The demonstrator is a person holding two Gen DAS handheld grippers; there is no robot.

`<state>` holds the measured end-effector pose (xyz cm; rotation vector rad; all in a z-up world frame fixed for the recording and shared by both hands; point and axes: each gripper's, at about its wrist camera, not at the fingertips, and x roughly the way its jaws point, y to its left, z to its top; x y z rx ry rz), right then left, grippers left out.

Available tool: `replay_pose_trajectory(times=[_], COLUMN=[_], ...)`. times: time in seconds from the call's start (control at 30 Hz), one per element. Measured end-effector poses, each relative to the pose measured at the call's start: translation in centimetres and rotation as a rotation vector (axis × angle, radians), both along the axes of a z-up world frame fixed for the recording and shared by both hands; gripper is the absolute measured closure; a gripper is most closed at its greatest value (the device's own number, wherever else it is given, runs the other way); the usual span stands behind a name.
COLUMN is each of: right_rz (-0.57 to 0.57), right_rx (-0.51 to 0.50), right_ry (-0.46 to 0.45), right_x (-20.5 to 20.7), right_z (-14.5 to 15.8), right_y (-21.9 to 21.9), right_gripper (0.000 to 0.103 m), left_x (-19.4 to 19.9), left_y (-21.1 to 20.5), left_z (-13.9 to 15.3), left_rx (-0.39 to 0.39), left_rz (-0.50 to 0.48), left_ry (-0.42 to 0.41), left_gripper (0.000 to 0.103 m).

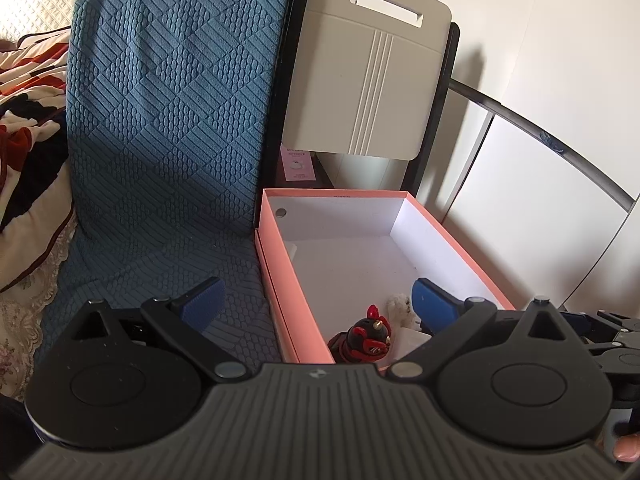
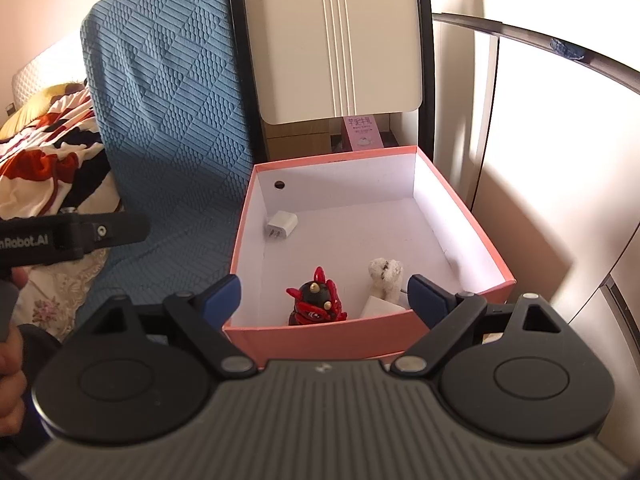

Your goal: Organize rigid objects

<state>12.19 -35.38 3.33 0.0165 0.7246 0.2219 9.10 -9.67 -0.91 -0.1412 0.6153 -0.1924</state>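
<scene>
A: Both claws spread wide and holding nothing — left claw (image 1: 316,300), right claw (image 2: 322,294) — poised above the pink box (image 2: 460,216).

B: Inside, a red-and-black figurine (image 2: 318,300) stands by the near wall, a fluffy white toy (image 2: 385,276) beside it, a white charger (image 2: 282,225) at the far left corner.

A: Figurine looks hard, glossy, spiky; probably light, maybe brittle at the horns. I'd pinch its rounded body.

B: Charger's smooth, blocky plastic; grip its flat sides. Box is matte card on a blue textured cover (image 2: 168,120).
</scene>
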Motion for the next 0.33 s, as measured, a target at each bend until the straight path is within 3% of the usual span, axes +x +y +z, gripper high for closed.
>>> replay_pose_trajectory(times=[0.33], right_rz=[0.000], right_rx=[-0.012], right_ry=[-0.002], right_x=[-0.17], right_z=[0.12], right_y=[0.31], right_gripper=[0.011], left_x=[-0.17], left_y=[-0.07], left_z=[0.12], left_rx=[0.000], left_rz=[-0.010], left_ry=[-0.010], left_gripper=[0.002])
